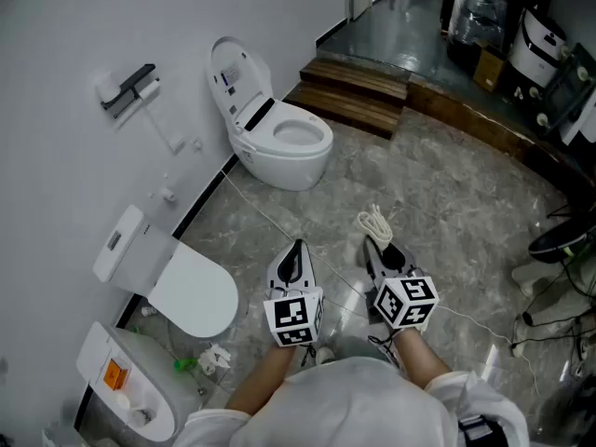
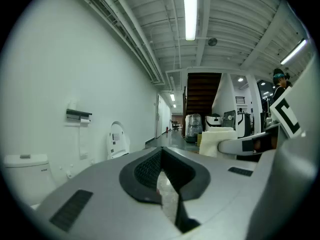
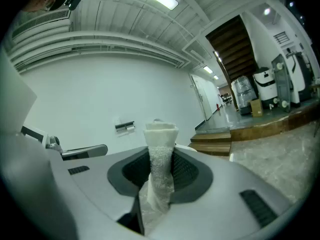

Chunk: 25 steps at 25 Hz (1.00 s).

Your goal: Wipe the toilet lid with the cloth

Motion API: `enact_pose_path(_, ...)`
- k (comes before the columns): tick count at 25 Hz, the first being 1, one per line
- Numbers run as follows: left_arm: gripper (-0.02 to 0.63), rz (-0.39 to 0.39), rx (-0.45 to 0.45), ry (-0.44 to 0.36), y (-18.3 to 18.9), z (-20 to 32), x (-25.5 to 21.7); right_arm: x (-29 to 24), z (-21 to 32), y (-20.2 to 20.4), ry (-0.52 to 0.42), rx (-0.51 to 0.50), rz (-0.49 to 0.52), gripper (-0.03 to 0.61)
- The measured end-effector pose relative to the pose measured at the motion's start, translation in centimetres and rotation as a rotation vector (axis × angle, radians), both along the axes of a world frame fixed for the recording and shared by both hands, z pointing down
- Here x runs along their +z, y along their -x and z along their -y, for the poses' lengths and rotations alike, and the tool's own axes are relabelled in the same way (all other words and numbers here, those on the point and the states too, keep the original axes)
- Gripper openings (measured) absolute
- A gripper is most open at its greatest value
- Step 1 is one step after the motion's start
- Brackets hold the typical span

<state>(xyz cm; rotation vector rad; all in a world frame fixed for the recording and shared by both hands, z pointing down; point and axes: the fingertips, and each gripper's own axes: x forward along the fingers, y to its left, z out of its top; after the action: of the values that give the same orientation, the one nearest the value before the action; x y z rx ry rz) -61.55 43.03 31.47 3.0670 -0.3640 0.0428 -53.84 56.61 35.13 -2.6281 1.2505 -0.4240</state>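
Note:
A white toilet (image 1: 284, 142) stands by the wall with its lid (image 1: 237, 74) raised; in the left gripper view the toilet (image 2: 117, 140) is far ahead. Nearer, at left, a second toilet (image 1: 191, 291) has its lid down. My right gripper (image 1: 377, 242) is shut on a folded white cloth (image 1: 374, 222), which stands up between its jaws (image 3: 161, 134). Beside it, my left gripper (image 1: 296, 257) is shut with nothing in it (image 2: 161, 156). Both are held over the floor, well short of either toilet.
Wooden steps (image 1: 358, 91) rise behind the far toilet. A paper holder (image 1: 130, 89) hangs on the left wall. A third fixture (image 1: 121, 389) and scraps of litter (image 1: 212, 358) lie at bottom left. Cables (image 1: 540, 324) and appliances (image 1: 540, 40) crowd the right side.

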Motion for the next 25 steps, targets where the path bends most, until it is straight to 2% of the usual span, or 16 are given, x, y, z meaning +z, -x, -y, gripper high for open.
enact_pose_path(7, 0.012, 0.01, 0.012, -0.007, -2.8, 0.5, 0.5, 0.9, -0.2, -2.8, -0.015, 0.042, 0.027, 0.097)
enact_pose_path(12, 0.012, 0.025, 0.011, 0.002, -6.4, 1.6, 1.3, 1.9, 0.2, -6.4, -0.029, 0.063, 0.051, 0.097)
enact_pose_path(25, 0.012, 0.056, -0.032, -0.013, -20.9, 4.4, 0.9, 1.1, 2.7, -22.2, -0.059, 0.039, 0.058, 0.097)
